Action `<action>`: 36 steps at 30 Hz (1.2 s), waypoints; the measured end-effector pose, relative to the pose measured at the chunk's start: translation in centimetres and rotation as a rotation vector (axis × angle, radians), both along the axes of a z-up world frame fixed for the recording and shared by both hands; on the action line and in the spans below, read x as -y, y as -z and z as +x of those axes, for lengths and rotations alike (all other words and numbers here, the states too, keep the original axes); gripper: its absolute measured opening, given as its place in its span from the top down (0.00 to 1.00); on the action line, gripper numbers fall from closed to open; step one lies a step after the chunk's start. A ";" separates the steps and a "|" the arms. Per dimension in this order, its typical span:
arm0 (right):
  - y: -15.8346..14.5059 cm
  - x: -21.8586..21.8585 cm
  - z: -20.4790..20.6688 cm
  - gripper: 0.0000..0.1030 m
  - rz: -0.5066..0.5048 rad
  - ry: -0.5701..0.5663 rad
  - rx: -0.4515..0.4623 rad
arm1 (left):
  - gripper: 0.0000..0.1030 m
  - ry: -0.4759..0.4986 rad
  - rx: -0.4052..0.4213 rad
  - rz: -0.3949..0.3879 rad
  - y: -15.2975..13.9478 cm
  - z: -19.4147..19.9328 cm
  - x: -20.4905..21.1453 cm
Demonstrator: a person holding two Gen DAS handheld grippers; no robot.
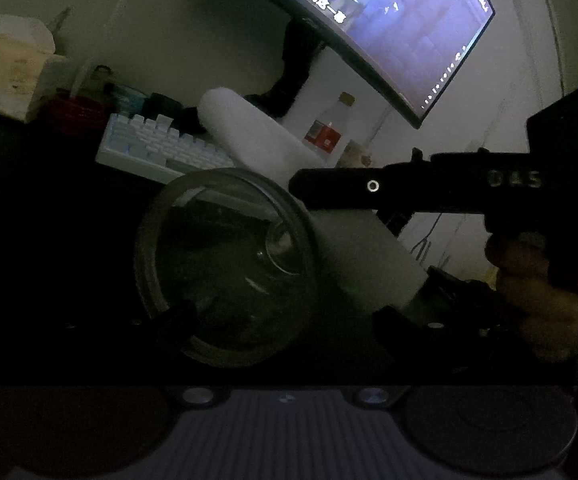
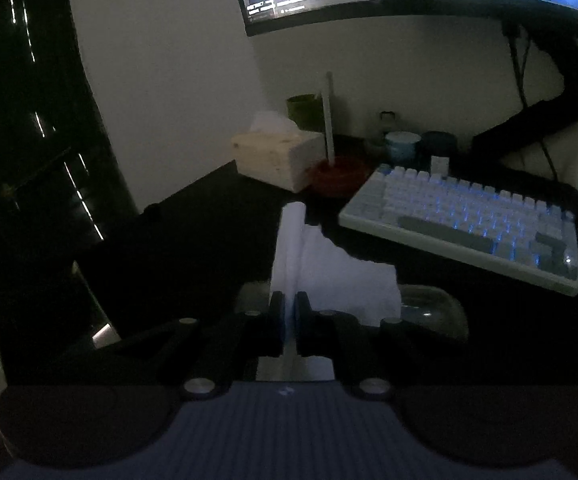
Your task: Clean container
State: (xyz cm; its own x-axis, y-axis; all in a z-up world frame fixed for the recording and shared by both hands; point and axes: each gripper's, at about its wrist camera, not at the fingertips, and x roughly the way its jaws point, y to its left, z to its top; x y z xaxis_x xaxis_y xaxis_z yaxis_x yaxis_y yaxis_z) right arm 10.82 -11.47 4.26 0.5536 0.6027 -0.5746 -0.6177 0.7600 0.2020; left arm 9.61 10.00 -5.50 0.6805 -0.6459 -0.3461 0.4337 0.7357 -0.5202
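Clear glass container (image 1: 225, 268) lies tilted between the left gripper's (image 1: 281, 316) spread fingers, mouth toward the camera. Right gripper (image 2: 289, 320) pinches a white folded cloth (image 2: 321, 276) just beside it, near a backlit white keyboard (image 2: 473, 220).

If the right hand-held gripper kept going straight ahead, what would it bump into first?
Probably the red round base with the white stick, near the tissue box. The right hand-held gripper is pinching a white cloth. It's dark, so depth is unclear.
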 end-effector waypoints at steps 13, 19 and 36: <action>0.2 0.1 -1.1 0.93 -0.019 0.010 0.044 | 0.06 -0.008 0.000 -0.006 0.0 0.0 0.5; 0.3 1.1 1.5 0.93 -0.046 0.108 0.022 | 0.06 -0.071 0.005 -0.015 0.1 0.2 0.1; 0.1 0.6 3.9 0.93 -0.040 0.083 -0.015 | 0.07 -0.100 -0.076 -0.080 0.0 3.3 -0.3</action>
State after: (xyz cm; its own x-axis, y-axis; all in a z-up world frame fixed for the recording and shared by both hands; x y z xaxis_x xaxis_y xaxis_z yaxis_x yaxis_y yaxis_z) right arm 14.74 -12.08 4.18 0.5918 0.5313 -0.6062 -0.5491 0.8163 0.1794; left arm 12.87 10.26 -5.52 0.7167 -0.6038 -0.3489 0.3177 0.7281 -0.6074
